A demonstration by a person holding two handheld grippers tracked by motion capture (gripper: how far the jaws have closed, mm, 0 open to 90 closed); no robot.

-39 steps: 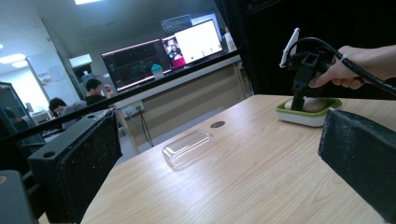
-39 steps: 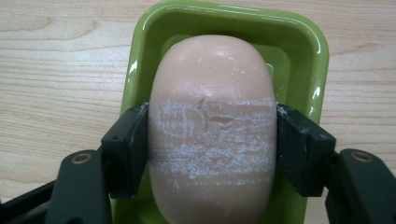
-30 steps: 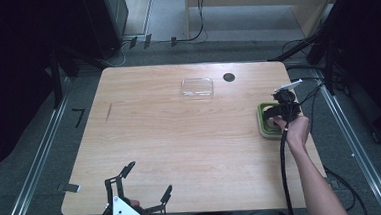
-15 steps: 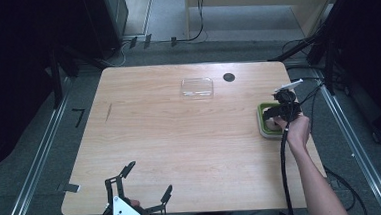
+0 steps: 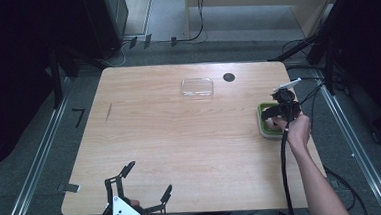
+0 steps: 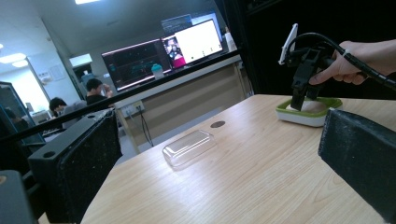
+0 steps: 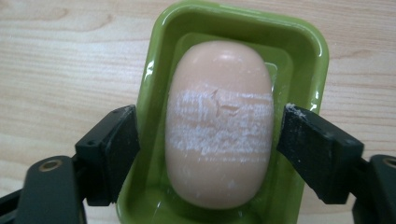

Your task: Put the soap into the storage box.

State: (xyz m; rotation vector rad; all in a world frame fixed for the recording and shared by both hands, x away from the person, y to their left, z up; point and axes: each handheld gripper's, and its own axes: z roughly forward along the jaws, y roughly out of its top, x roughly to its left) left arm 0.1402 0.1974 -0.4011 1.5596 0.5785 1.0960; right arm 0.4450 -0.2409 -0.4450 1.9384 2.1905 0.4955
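At the table's (image 5: 180, 138) three o'clock edge, the right gripper (image 7: 210, 135) straddles the soap (image 7: 218, 123) in its green dish (image 7: 313, 51), fingers spread and not touching it, while the left gripper (image 5: 141, 188) at seven o'clock is spread too.

Black two-jaw grippers (image 5: 142, 183) w/ thick black cable (image 5: 284, 172), white dotted plate, brass screws.

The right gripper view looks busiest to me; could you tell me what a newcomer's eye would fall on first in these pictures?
A pale pink soap bar, scuffed white across its middle, lies in a green dish at the table's right edge, with the right gripper open astride it. A clear plastic lid lies near the far edge.
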